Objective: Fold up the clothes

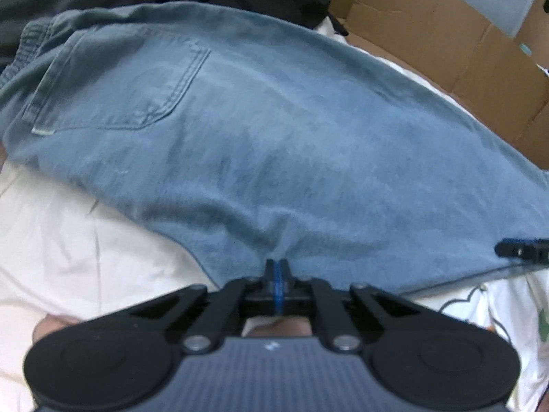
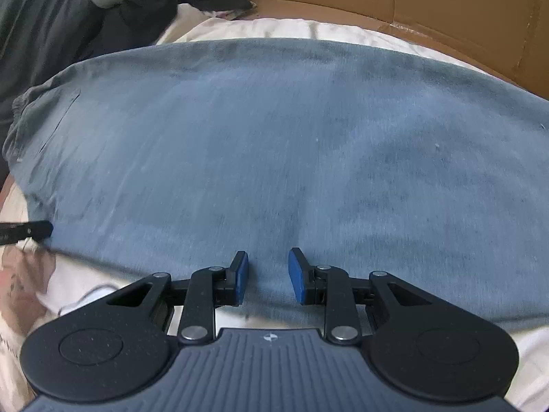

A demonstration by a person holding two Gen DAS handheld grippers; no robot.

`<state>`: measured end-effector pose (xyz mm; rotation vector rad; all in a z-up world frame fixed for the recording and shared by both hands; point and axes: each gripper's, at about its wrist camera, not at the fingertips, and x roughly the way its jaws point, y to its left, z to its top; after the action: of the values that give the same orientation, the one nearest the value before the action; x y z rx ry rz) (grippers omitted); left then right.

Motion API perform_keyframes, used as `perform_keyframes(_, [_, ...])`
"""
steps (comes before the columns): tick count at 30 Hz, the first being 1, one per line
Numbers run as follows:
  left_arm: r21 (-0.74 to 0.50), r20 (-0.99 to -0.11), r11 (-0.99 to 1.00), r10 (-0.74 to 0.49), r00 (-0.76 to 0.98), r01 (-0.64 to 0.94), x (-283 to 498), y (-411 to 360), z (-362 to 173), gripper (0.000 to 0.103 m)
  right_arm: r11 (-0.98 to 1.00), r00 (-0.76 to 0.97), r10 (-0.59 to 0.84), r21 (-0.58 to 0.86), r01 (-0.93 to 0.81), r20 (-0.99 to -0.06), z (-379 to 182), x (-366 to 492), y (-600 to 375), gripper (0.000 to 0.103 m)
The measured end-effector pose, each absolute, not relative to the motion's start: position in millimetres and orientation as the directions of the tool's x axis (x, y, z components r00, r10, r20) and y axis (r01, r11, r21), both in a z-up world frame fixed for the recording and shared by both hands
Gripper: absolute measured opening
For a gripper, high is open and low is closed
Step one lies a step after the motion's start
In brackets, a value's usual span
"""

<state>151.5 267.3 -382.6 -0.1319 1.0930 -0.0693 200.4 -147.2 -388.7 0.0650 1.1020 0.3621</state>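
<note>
Jeans (image 1: 274, 144) on sheet (image 1: 68, 240); L gripper (image 1: 278, 271) pinched on near edge; R gripper (image 2: 268, 273) part-open, empty; shd grip edge too, lift evenly.

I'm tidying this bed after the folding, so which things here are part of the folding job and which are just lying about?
Part of the job:
blue jeans
left gripper, shut on the jeans' near edge
right gripper, open over the jeans

Just lying about:
cardboard box
white bedsheet
dark clothes

jeans (image 1: 274, 137): blurred | legs cut off right | underside hidden
</note>
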Motion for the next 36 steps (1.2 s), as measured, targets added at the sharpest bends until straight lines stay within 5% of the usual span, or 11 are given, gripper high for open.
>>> perform_keyframes(10, [-0.276, -0.868, 0.959, -0.220, 0.445, -0.064, 138.6, 261.3, -363.2, 0.009, 0.925, 0.365, 0.378, 0.328, -0.194, -0.851, -382.2, 181.6, -174.7, 0.027])
perform_keyframes(13, [-0.300, -0.864, 0.951, -0.240, 0.443, -0.071, 140.2, 256.9, -361.6, 0.018, 0.923, 0.393, 0.385, 0.349, -0.163, -0.835, -373.6, 175.3, -196.2, 0.029])
perform_keyframes(18, [-0.326, -0.858, 0.936, -0.234, 0.456, -0.133, 139.5, 265.1, -359.5, 0.030, 0.916, 0.475, 0.342, 0.400, 0.022, -0.811, -368.3, 157.7, -260.3, 0.029])
perform_keyframes(29, [-0.391, -0.858, 0.880, -0.242, 0.453, -0.271, 138.3, 299.0, -357.5, 0.033, 0.753, 0.582, 0.264, 0.542, 0.374, -0.769, -385.7, 130.0, -370.1, 0.029])
perform_keyframes(33, [-0.459, -0.843, 0.819, -0.279, 0.460, -0.344, 137.9, 305.7, -365.9, 0.049, 0.642, 0.607, 0.299, 0.626, 0.442, -0.736, -401.3, 128.7, -383.0, 0.029])
perform_keyframes(36, [-0.496, -0.831, 0.788, -0.307, 0.465, -0.366, 139.2, 307.1, -369.4, 0.052, 0.573, 0.609, 0.315, 0.658, 0.489, -0.728, -415.0, 128.9, -390.6, 0.030])
